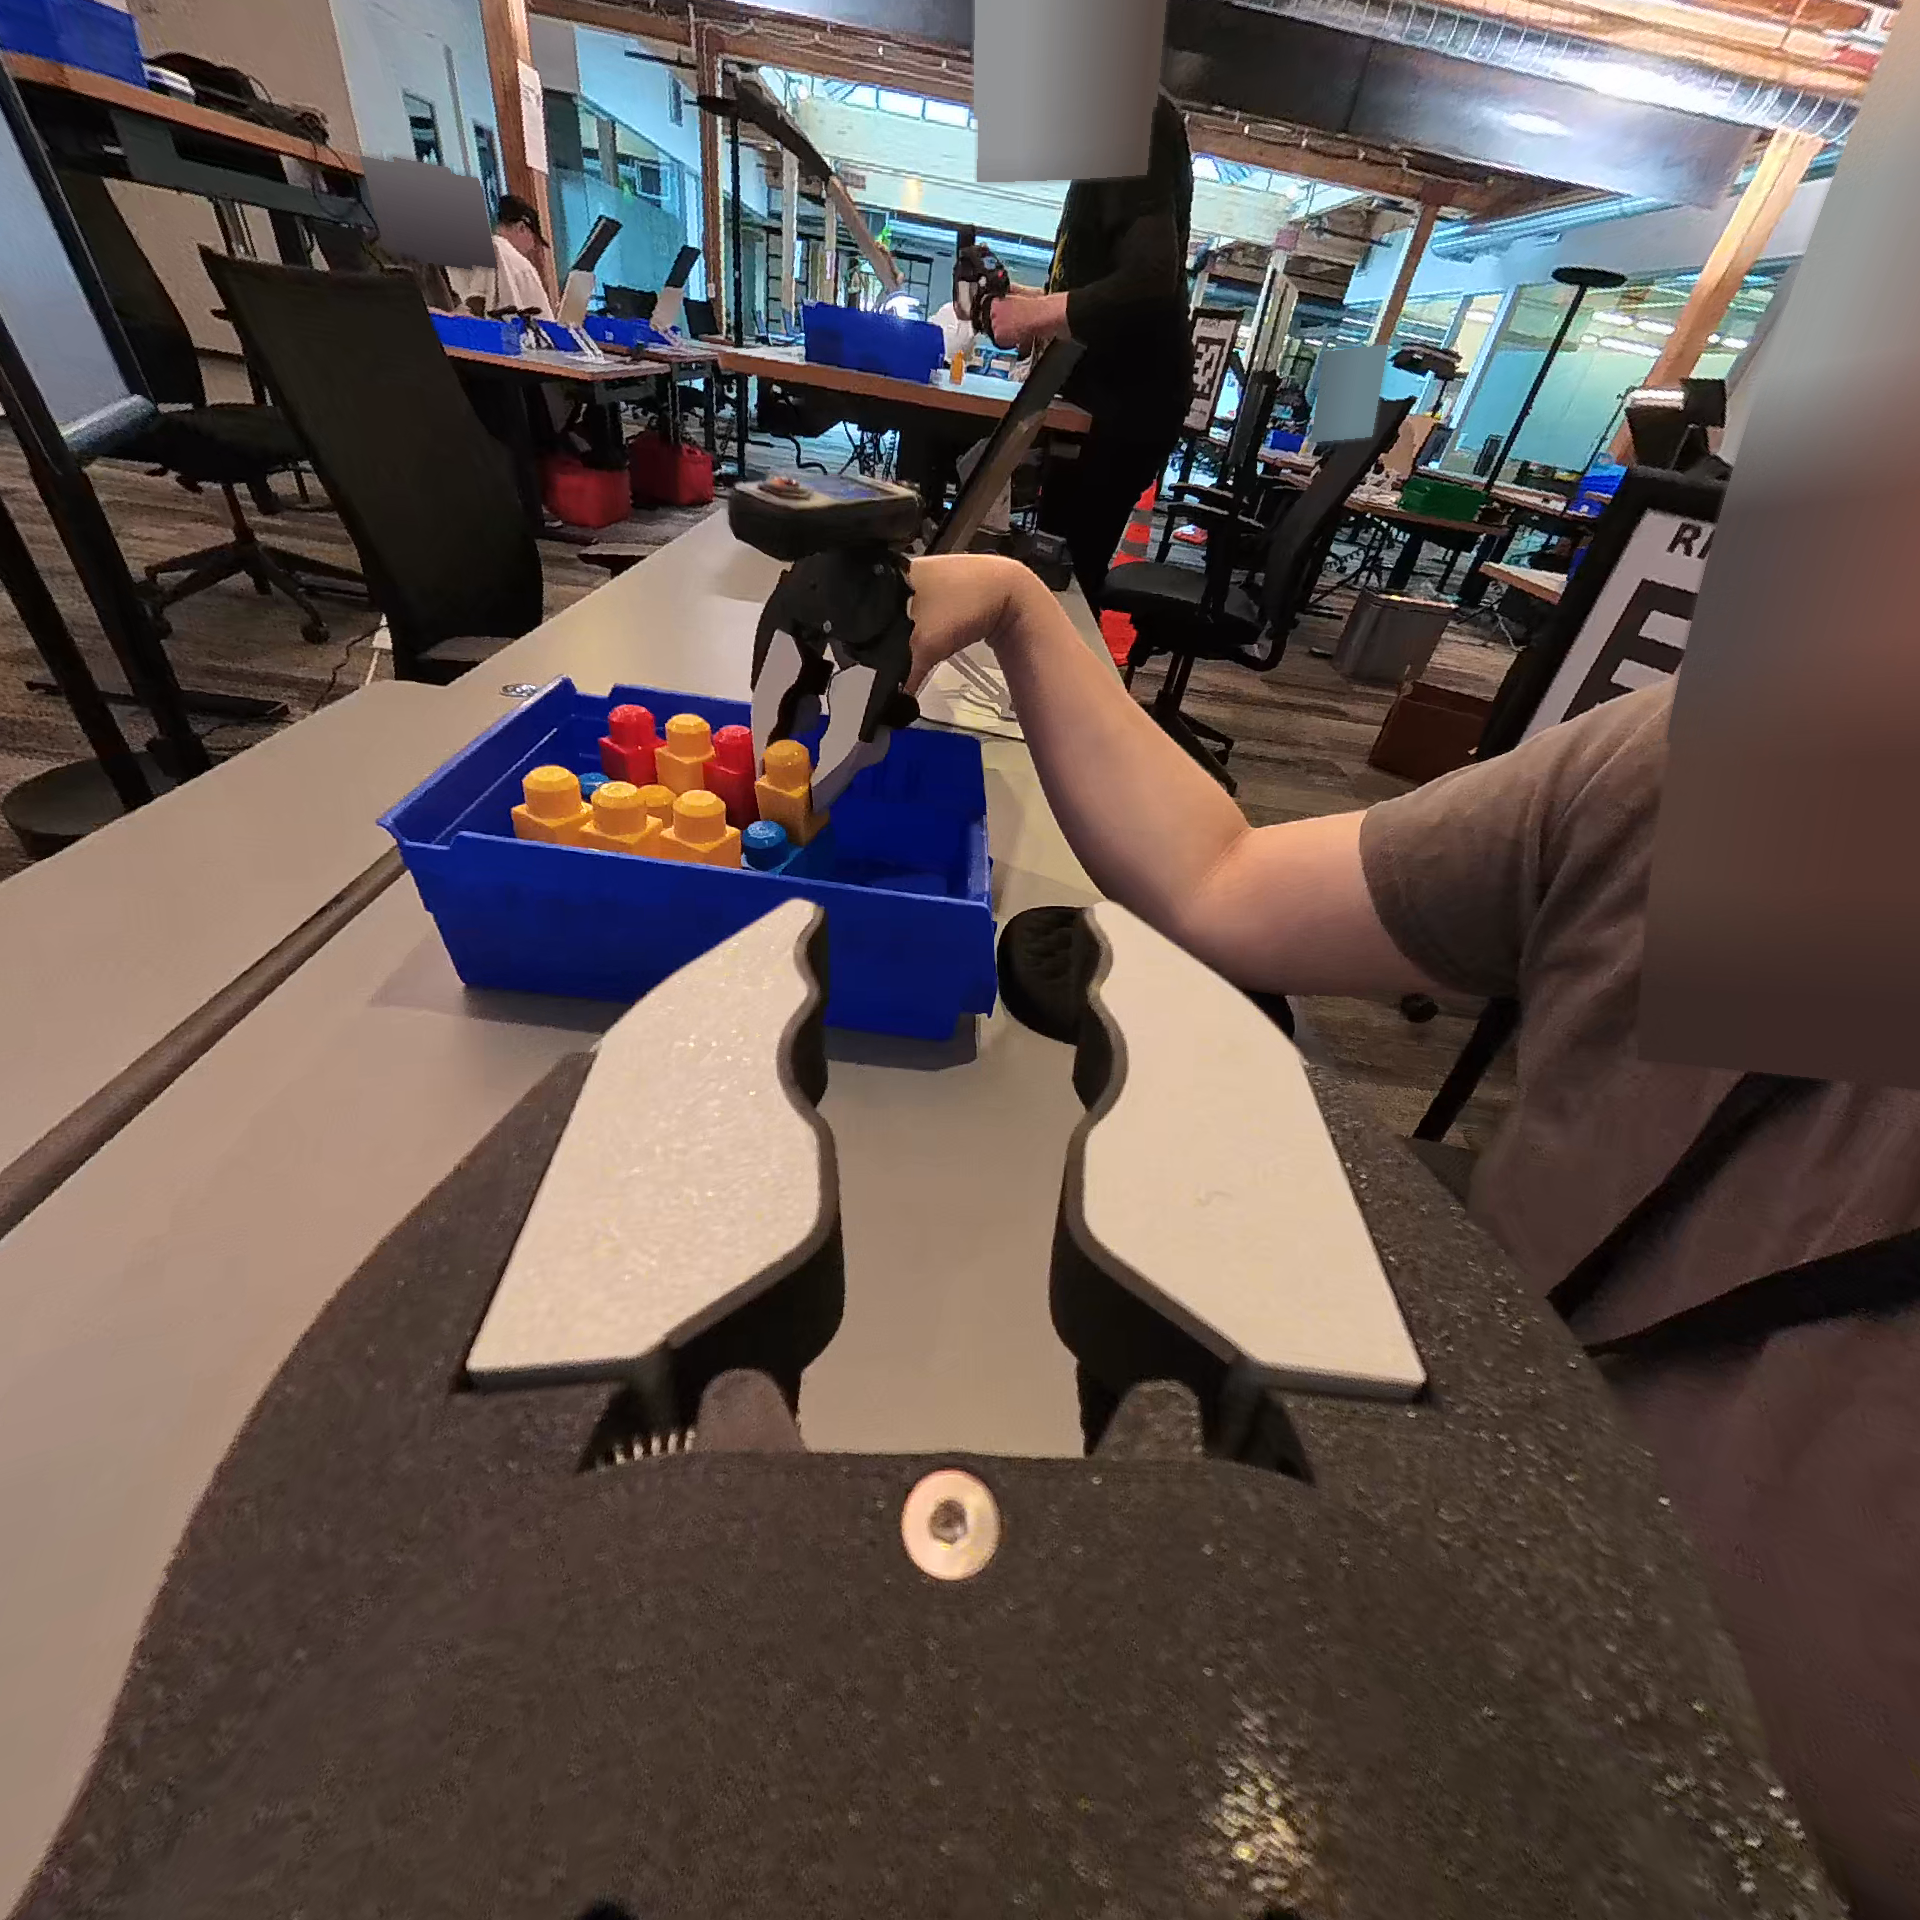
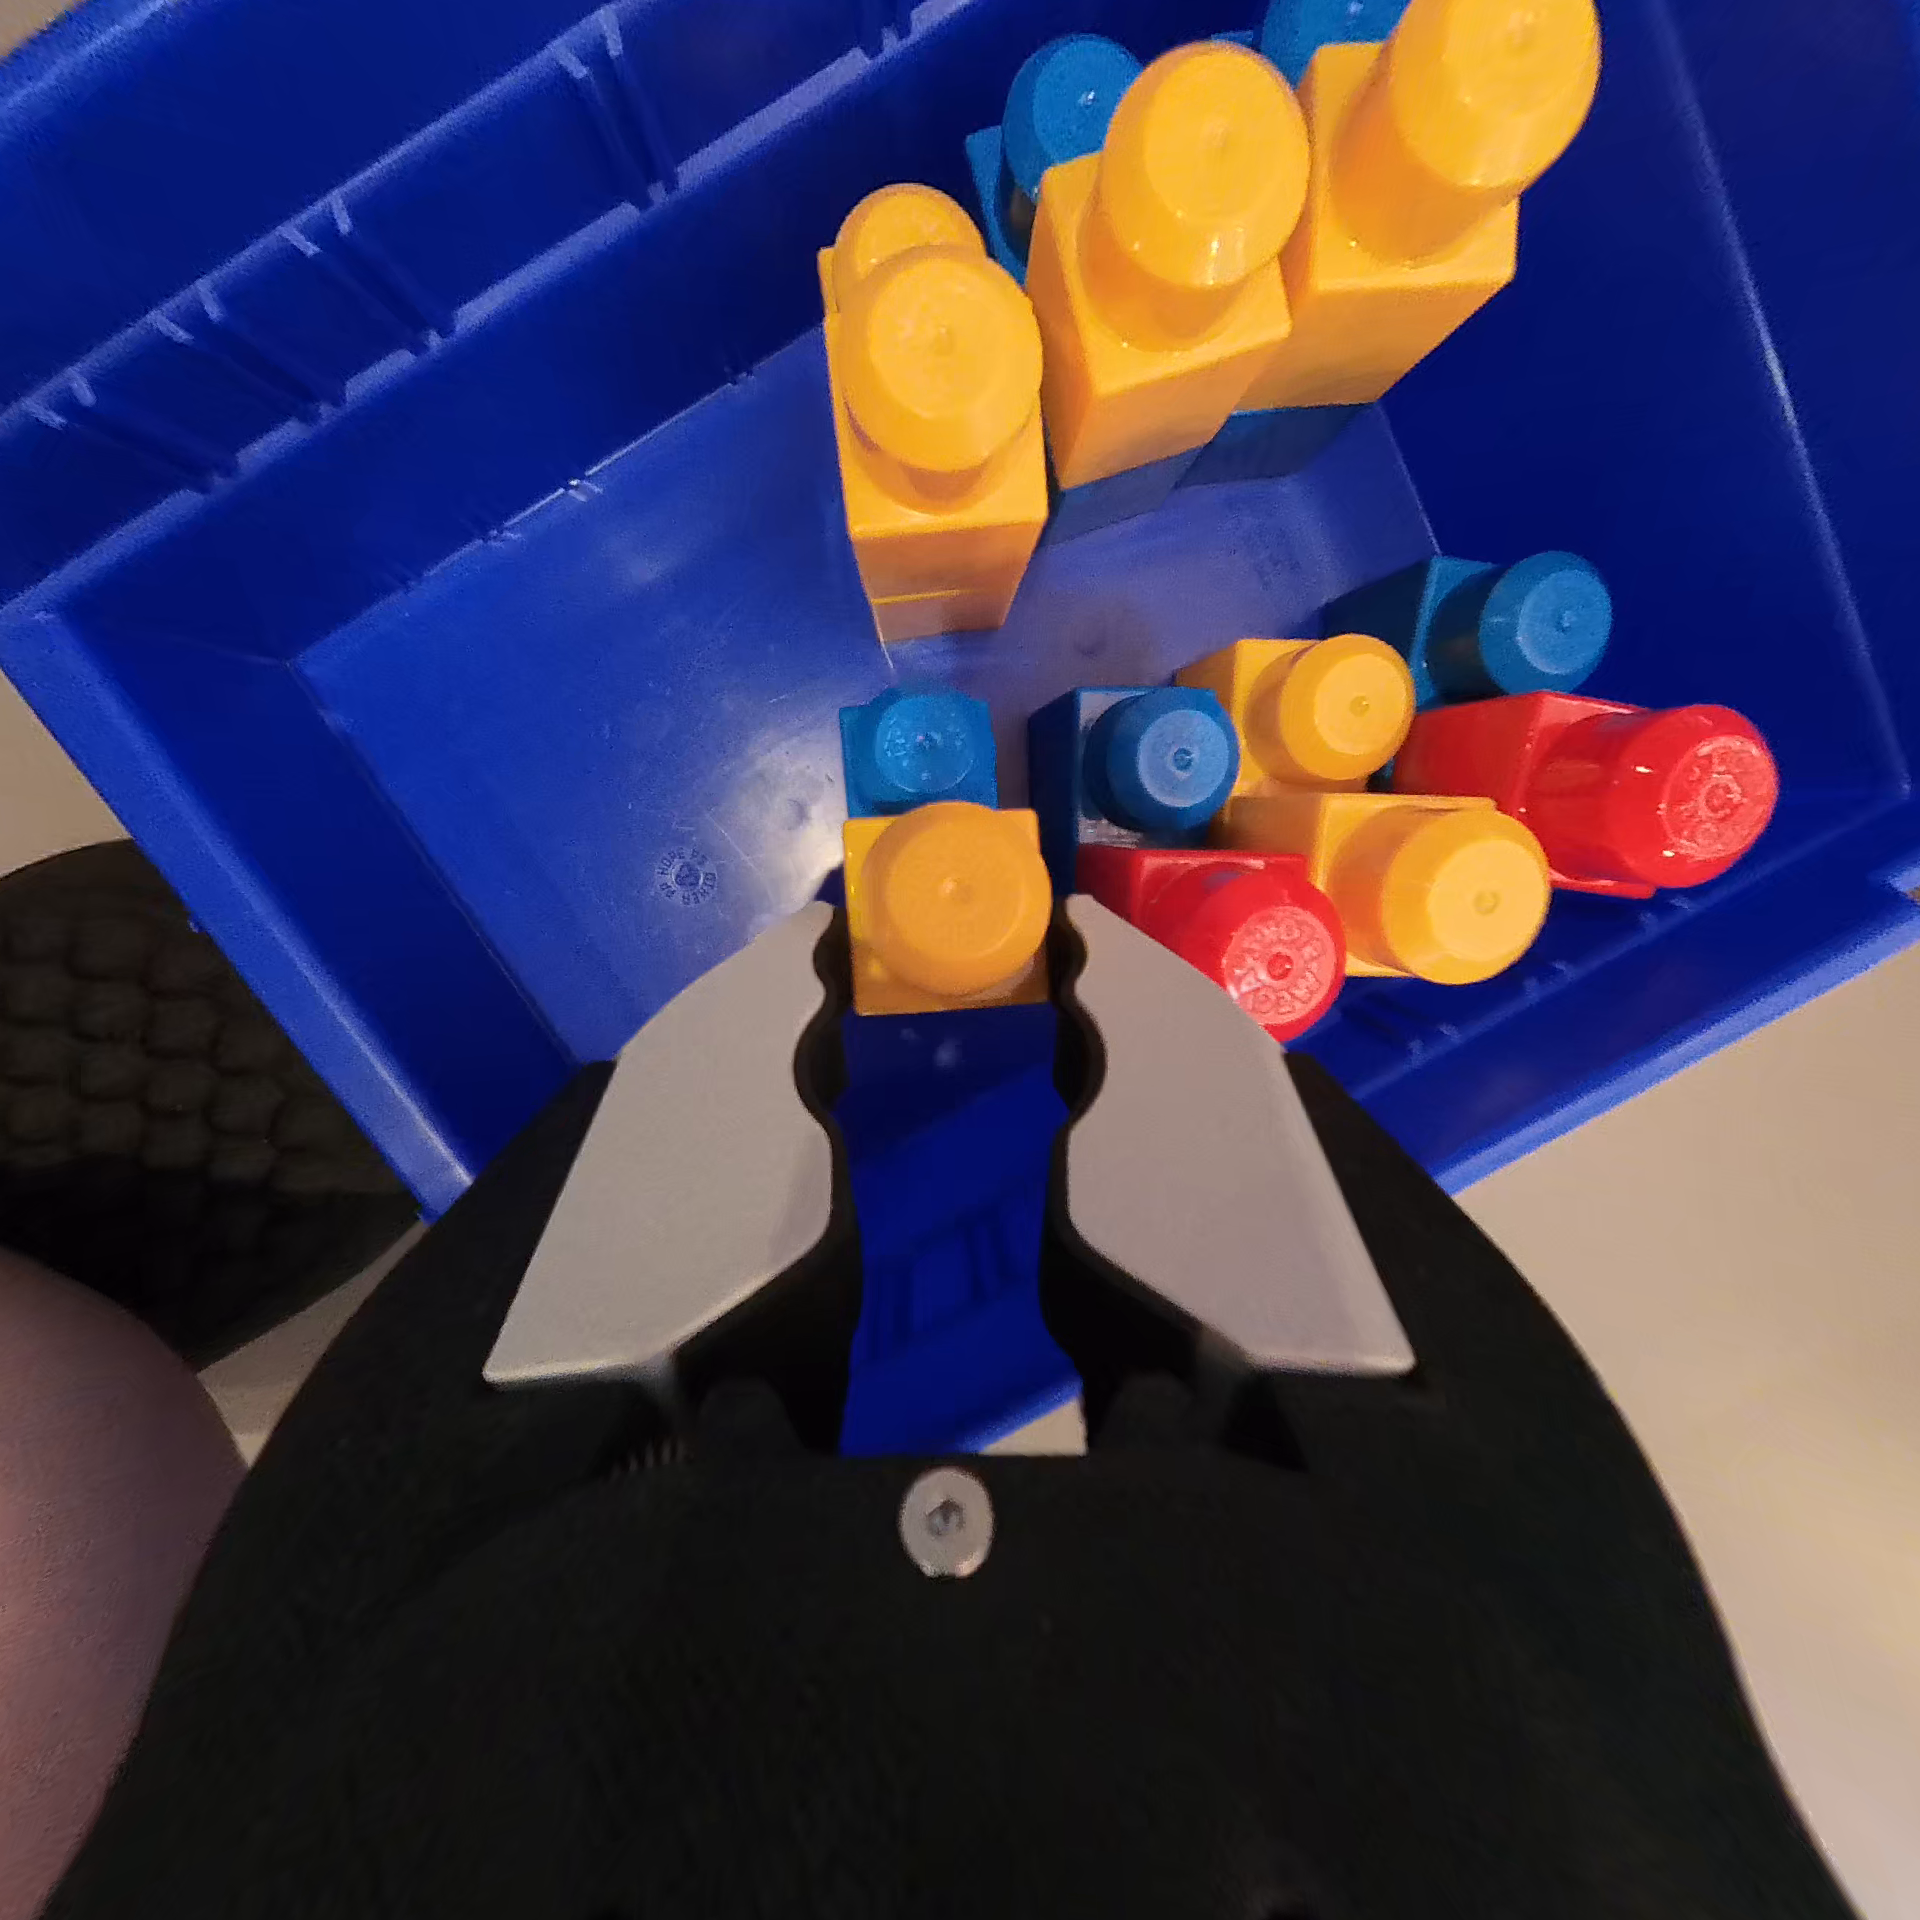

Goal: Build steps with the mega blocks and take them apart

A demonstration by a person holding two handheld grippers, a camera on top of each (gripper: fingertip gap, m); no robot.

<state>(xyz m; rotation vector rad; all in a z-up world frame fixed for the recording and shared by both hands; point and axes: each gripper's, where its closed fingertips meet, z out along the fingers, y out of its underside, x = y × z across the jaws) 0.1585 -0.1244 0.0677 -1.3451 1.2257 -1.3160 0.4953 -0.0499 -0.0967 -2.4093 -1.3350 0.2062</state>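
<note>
right gripper (image 2: pixel 951 935): inside the blue bin (image 2: pixel 416 665), jaws narrowed around one yellow block (image 2: pixel 945 914), flanking its two sides; firm contact can't be told.
block axis: upright, stud facing the camera.
neighbours: blue block (image 2: pixel 920 748) just beyond, red block (image 2: pixel 1247 935) just beside.
open room: bare bin floor on the other side, straight up is free.
left gripper (image 1: pixel 951 1029): jaws wide, empty, over the table (image 1: pixel 208 1039), well short of the bin.

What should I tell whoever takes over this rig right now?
Right claw: down in the blue bin, jaws either side of a yellow block; a firm grip cannot be confirmed.
Left claw: open, empty, above the table short of the bin.
Blocks: all yellow, red and blue ones are in the bin, some already stacked.
Done: no steps built on the table.
Left: lift blocks out, build steps, dismantle.
</note>
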